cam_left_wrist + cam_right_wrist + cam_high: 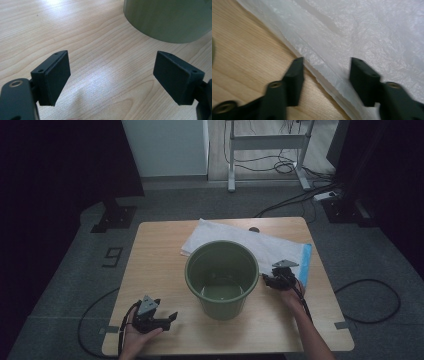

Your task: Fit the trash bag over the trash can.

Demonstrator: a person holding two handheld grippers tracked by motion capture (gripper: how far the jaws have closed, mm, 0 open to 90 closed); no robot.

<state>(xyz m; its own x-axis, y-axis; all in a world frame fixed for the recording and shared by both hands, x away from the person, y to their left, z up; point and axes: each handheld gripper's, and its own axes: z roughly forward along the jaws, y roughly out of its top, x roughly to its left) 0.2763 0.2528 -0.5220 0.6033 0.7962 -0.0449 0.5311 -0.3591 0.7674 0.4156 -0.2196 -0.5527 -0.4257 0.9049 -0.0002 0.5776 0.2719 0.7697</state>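
Note:
A green plastic bucket point(222, 307) stands upright in the middle of the wooden table point(155, 260). Behind it and to its right lies a flat white plastic bag point(225, 234) with a blue edge strip point(305, 262). My right gripper point(267, 280) sits at the bucket's right side, low over the bag. In the right gripper view its jaws point(325, 67) stand partly apart astride the bag's edge point(367, 32), and the pads do not press on it. My left gripper point(169, 318) is near the table's front left, open over bare wood point(111, 77), with the bucket's wall point(170, 17) ahead.
A small dark object point(254, 229) lies at the table's far edge beside the bag. Cables point(370, 300) trail on the grey floor to the right. A desk frame point(267, 150) stands behind the table, and a black stand base point(114, 217) sits at the back left.

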